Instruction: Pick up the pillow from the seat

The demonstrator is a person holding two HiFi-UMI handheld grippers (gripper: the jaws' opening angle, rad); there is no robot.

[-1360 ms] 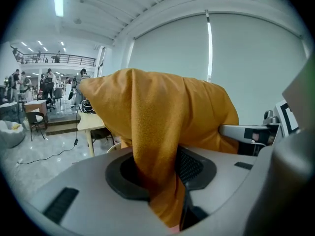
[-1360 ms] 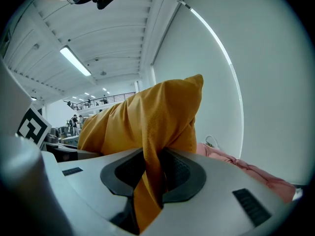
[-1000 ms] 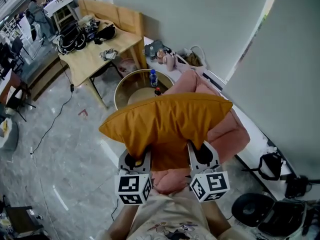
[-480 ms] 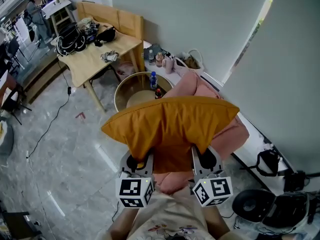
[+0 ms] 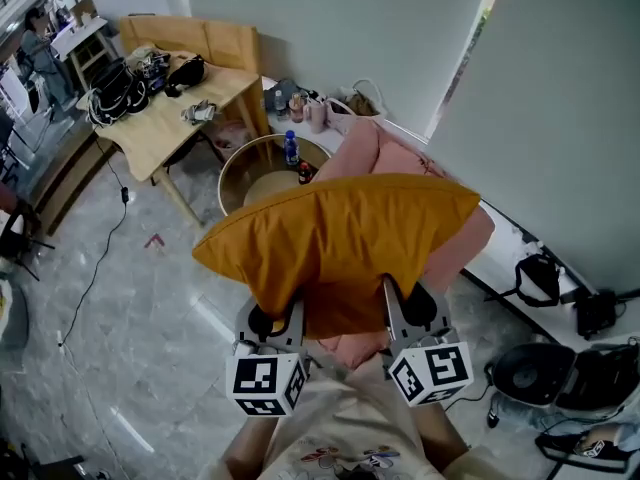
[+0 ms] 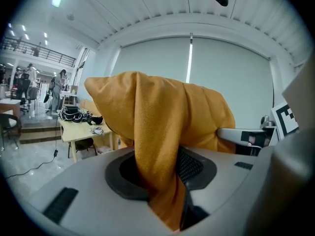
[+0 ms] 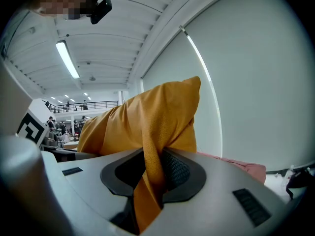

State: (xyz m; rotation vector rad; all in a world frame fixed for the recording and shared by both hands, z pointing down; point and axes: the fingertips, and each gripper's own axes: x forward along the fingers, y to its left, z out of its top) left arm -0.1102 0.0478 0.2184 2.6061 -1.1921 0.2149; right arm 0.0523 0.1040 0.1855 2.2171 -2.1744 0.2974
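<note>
Seat (image 5: 466, 253): pink and soft. It is seen below and behind the lifted load, and nothing orange rests on it now.
Pillow (image 5: 340, 240): orange. It is held clear above the seat's near side and spread wide across it. It is carried only by two pinched folds along its near edge, so most of its bulk hangs forward of the grips, out over the seat.
Main risk: the cloth may be drawn out of one pinch by the overhanging weight. A quick swing or a jerk would cause this. The pillow would then be left dangling from one corner or dropped back onto the seat.
Left gripper (image 6: 160, 173): the jaws are narrow and closed on a fold of the pillow's cover, on the seat's near left. Only a thin fold of fabric is trapped between the pads, with no stuffing visible there, so the hold is judged shallow.
Right gripper (image 7: 150, 173): the jaws are narrow and clamped on a second fold, on the seat's near right. The strip of cloth caught here looks slimmer, so a slip is judged likelier on this side.
Second risk: if the two grippers are pulled apart or raised unevenly, the cover would be stretched and one fold tugged free.
Bottle (image 5: 291, 149): blue-capped and upright, just beside the seat's far left. It could be knocked over if the drooping far corner of the pillow were swept low that way.
</note>
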